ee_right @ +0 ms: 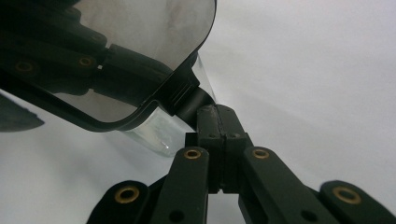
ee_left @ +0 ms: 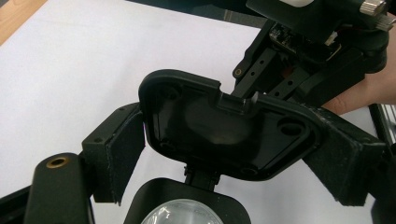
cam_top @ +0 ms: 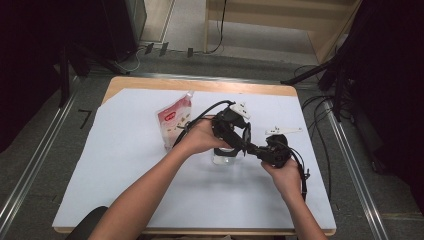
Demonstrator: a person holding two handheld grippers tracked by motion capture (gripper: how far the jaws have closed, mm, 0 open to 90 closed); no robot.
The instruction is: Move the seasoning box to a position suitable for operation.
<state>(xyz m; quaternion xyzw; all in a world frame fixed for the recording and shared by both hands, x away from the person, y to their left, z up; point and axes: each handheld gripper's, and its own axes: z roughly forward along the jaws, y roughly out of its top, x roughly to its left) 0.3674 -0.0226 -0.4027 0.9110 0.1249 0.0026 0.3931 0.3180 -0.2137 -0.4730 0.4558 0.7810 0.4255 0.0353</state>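
Black plastic makes up the lid [ee_left: 224, 130] at the centre of the work: a flat piece with rounded corners and a notch in its upper edge, seen in the left gripper view standing open above a clear container [cam_top: 223, 155] on the white sheet [cam_top: 125, 165] that covers the table [cam_top: 200, 84]. The left gripper [cam_top: 231, 134] holds this lid by its two short sides; its padded fingers [ee_left: 122, 151] press against the lid's edges, so the jaws are clamped on it. The right gripper [ee_right: 217, 135] comes in level from the other side with its fingers fully together, pinched on a small black tab [ee_right: 189, 100] at the lid's rim, just beside the container's clear wall. In the high view both tools meet over the container near the middle of the table. A red and white pouch [cam_top: 175, 120] stands just beside the left hand [cam_top: 200, 137], apart from the container.
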